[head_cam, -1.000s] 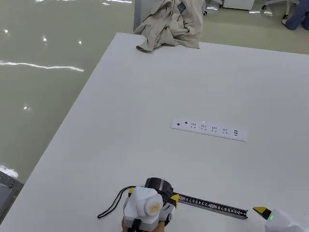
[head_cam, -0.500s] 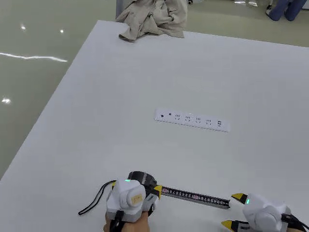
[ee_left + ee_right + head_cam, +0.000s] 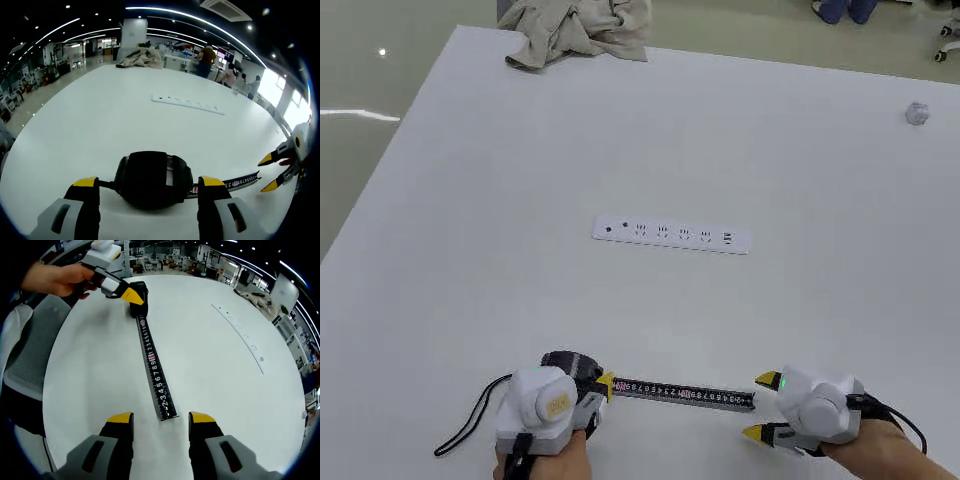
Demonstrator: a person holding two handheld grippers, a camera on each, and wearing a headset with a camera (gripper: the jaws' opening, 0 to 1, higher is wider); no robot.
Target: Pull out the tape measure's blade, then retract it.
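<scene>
Since a second ago your right tool (image 3: pixel 760 406) has come in from the lower corner and now brackets the blade's free end. The blade (image 3: pixel 682 394) shows about the same drawn length as then.

Head view: the case (image 3: pixel 570 362) lies on the surface (image 3: pixel 520 200) near its front edge. The left tool (image 3: pixel 578 378) sits around it, and the blade lies flat toward the right tool. That tool's jaws are spread, one tip on each side of the blade end, pinching nothing. If you close a little short, you'll likely miss the hook or only nick the tip, and it will slip as you pull.

Left gripper view: the jaws stand either side of the case, with what looks like a gap on the strap (image 3: pixel 107 184) side. Whether they press it can't be told. If they don't, the case will probably slide along with the blade instead of paying it out.

Right gripper view: the blade runs straight away from between the spread jaws to the case. Pull off that line, or lift, and the blade may twist or buckle. On the return, letting go outright would likely let it whip back into the case, so feed it back.
</scene>
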